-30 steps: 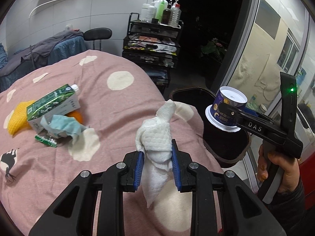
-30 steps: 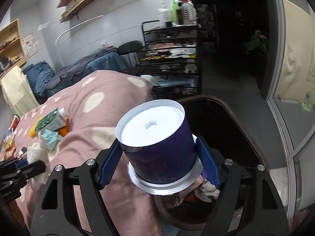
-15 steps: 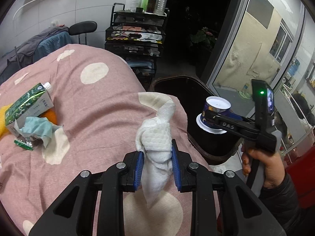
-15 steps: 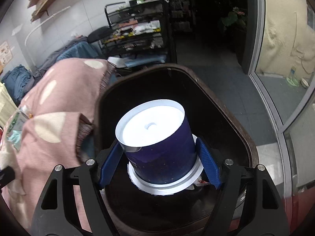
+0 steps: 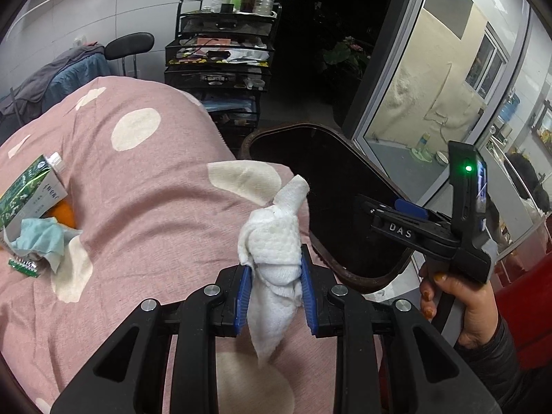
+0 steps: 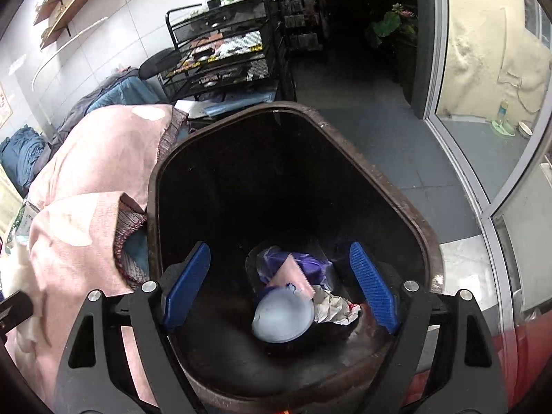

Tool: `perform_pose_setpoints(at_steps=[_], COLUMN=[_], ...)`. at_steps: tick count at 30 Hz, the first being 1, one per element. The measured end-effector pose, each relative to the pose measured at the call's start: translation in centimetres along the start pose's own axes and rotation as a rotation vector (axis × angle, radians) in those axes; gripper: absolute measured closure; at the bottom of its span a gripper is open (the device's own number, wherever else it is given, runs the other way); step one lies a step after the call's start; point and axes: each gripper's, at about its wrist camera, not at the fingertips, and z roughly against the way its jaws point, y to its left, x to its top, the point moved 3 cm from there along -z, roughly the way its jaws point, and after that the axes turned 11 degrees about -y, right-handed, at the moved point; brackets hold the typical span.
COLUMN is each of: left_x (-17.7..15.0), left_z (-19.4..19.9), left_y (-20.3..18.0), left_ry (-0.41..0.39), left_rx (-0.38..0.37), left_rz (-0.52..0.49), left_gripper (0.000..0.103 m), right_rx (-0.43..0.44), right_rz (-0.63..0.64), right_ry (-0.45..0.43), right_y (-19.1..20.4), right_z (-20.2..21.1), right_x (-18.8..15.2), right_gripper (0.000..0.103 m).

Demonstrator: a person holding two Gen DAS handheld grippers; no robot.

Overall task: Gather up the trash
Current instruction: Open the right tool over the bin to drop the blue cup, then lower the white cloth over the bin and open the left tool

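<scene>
On the far left of the left wrist view a green carton (image 5: 29, 193) lay on the pink spotted blanket (image 5: 145, 214), with an orange thing (image 5: 63, 214) just behind it, a crumpled pale blue tissue (image 5: 41, 239) against its lower end and a small green wrapper (image 5: 23, 266) just below that. Further right, the left gripper (image 5: 275, 296) pinched a wad of white paper towel (image 5: 274, 252) between its blue pads (image 5: 244, 299), the towel standing up above them and hanging down below, over the blanket near its edge. Right of that stood the dark bin (image 5: 345, 276), close against the blanket, and over its far side the right gripper (image 5: 386, 208) reached in, held by a hand (image 5: 462, 307) in a dark sleeve (image 5: 496, 365).

In the right wrist view the blanket (image 6: 86, 227) was at the left, the bin (image 6: 348, 145) in the middle. The right gripper (image 6: 281, 284) hung over the bin mouth, its jaws opening and spread wide with nothing between the pads (image 6: 372, 289). Below them, blurred, a round tub (image 6: 283, 317) sat inside the bin on purple plastic (image 6: 303, 265), a pink wrapper (image 6: 293, 277) and crumpled paper (image 6: 333, 308)
</scene>
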Motion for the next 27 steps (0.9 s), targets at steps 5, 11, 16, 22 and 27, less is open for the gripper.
perform_pose_setpoints(at_steps=[5,11,16,22,27], left_x=[0.6,1.7,2.4,2.5,2.5], left_z=[-1.3,-3.0,-4.9,-7.3,-9.1], left_y=[-1.6,-3.9,-5.4,-6.8,-7.6], left_ry=[0.024,0.051,0.092,0.144,0.185], left_rx=[-0.017,-0.047,-0.075,-0.072,-0.078], left_rz=[-0.032,-0.065,-0.076,-0.102,-0.102], left_gripper=[0.077,0.077,0.077,0.077,0.077], right_rx=[-0.028,-0.056,-0.074,-0.105,-0.123], right_rz=[-0.021,-0.041,-0.050,-0.074,-0.090], right_ry=[-0.056,-0.111,-0.132,-0.134,-0.130], right_y=[-1.0,-2.5,-3.7,-5.3,-6.4], right_z=[1.8,4.0,5.0,5.4,5.5], right_x=[0.5,1.1,1.4,1.6,1.4], right_gripper=[0.018,0.017,0.017,0.017,0.017])
